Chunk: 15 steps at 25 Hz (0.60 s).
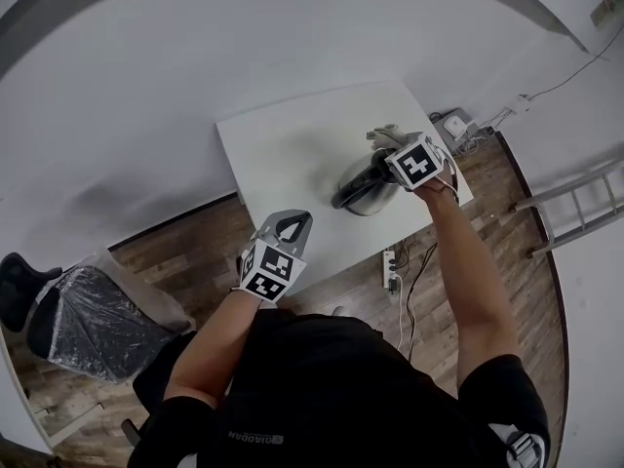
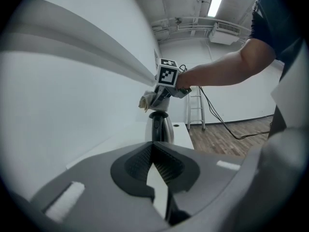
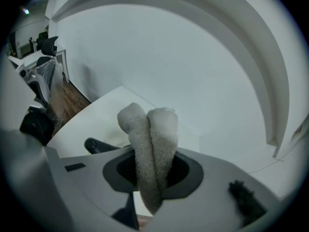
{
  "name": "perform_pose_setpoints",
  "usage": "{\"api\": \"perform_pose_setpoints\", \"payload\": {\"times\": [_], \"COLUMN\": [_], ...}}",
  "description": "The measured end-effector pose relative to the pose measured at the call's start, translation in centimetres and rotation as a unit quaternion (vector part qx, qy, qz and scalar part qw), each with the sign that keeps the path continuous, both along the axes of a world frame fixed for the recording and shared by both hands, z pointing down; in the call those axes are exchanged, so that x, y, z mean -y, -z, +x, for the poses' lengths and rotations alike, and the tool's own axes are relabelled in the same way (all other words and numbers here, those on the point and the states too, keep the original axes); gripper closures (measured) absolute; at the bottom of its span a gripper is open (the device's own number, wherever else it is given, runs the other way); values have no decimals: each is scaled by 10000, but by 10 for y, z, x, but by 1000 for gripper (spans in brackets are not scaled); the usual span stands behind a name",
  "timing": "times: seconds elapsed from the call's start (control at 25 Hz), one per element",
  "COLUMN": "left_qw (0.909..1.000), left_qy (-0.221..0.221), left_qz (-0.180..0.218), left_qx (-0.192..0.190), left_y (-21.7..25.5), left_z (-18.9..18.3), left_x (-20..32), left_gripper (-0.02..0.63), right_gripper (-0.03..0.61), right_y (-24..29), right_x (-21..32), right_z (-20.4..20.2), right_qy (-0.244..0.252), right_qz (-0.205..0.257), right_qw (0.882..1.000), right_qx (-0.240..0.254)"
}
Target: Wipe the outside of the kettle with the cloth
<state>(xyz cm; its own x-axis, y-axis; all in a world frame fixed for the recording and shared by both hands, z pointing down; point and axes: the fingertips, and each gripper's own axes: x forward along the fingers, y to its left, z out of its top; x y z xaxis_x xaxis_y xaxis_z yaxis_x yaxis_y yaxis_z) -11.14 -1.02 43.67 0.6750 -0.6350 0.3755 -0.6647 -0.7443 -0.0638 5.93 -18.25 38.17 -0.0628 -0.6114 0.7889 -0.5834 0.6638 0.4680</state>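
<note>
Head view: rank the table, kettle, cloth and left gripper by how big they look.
1. table, by far the largest.
2. kettle and left gripper: about alike. The gripper is nearer the camera, so I won't rank them.
3. cloth, smallest; only a bit shows.

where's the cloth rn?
Right gripper view: cloth folded and clamped in the right gripper. Head view: just above the kettle, near the table's right edge.
</note>
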Motion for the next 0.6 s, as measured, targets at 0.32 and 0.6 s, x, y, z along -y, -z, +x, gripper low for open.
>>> {"api": "perform_pose_setpoints", "payload": {"times": [0.32, 0.6], "left_qw": [9994, 9986], "left_qy": [-93, -214], "left_qz": [-192, -246], "left_qx": [-258, -408], "left_y": [-9, -12], "left_z": [-19, -26], "left_x": [5, 4], "left_gripper": [607, 607], "right_gripper": [485, 485], "right_y": [2, -6], "right_x": [-30, -56], "right_z": [-36, -54], "right_qy": [422, 672], "right_qz": [468, 800], "right_qw": [9949, 9859], "right_qx": [-788, -1308]}}
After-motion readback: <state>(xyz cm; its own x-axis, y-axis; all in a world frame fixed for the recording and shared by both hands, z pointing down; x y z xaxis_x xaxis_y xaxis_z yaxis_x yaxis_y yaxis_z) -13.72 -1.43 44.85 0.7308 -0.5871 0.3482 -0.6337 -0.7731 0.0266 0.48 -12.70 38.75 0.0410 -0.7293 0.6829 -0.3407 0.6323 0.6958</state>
